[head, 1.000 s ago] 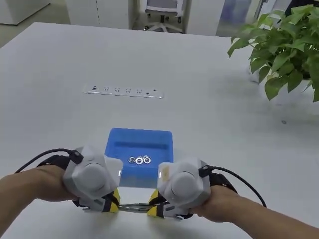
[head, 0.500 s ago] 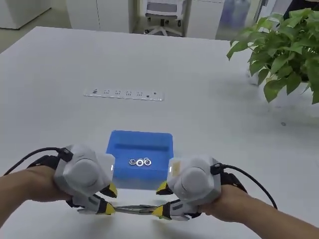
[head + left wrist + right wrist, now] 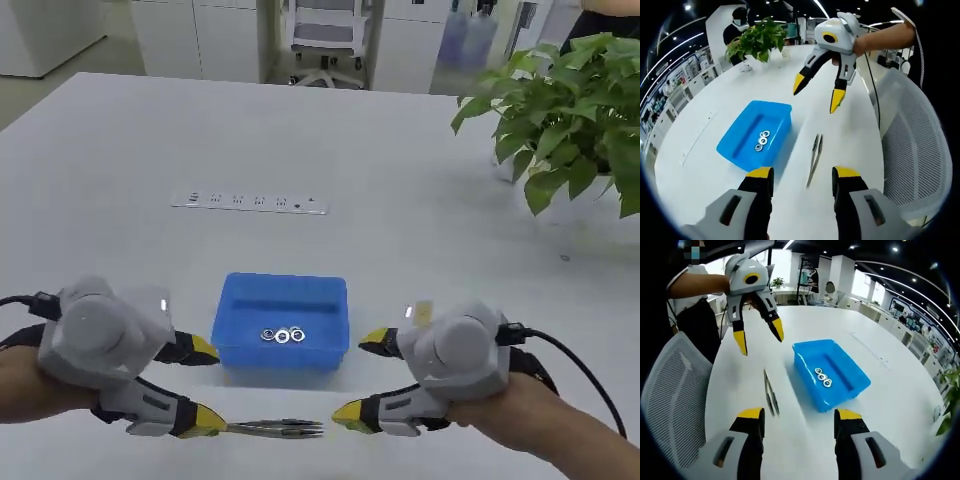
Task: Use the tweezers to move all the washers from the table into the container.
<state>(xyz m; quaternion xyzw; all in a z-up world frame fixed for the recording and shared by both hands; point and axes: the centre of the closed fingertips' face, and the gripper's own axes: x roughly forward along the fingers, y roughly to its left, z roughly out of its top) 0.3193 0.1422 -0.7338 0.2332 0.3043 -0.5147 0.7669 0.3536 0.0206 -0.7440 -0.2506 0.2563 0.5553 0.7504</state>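
Note:
The blue container (image 3: 280,300) stands on the white table with three washers (image 3: 282,335) lying together on its floor. In front of it, near the table's front edge, the metal tweezers (image 3: 278,428) lie flat. My left gripper (image 3: 205,385) stands open to their left and my right gripper (image 3: 358,378) open to their right, both clear of the tweezers. In the left gripper view the tweezers (image 3: 815,157) lie just past my open jaws, beside the container (image 3: 740,145). The right gripper view has the tweezers (image 3: 771,395) left of the container (image 3: 850,375) and washers (image 3: 822,376).
A power strip (image 3: 250,202) is set into the table beyond the container. A potted plant (image 3: 570,110) stands at the far right. An office chair (image 3: 325,30) is behind the table's far edge. A grey mesh chair (image 3: 920,145) is close behind the front edge.
Both grippers have moved apart, left to the left and right to the right, and opened wider. The tweezers they were close around now lie free on the table.

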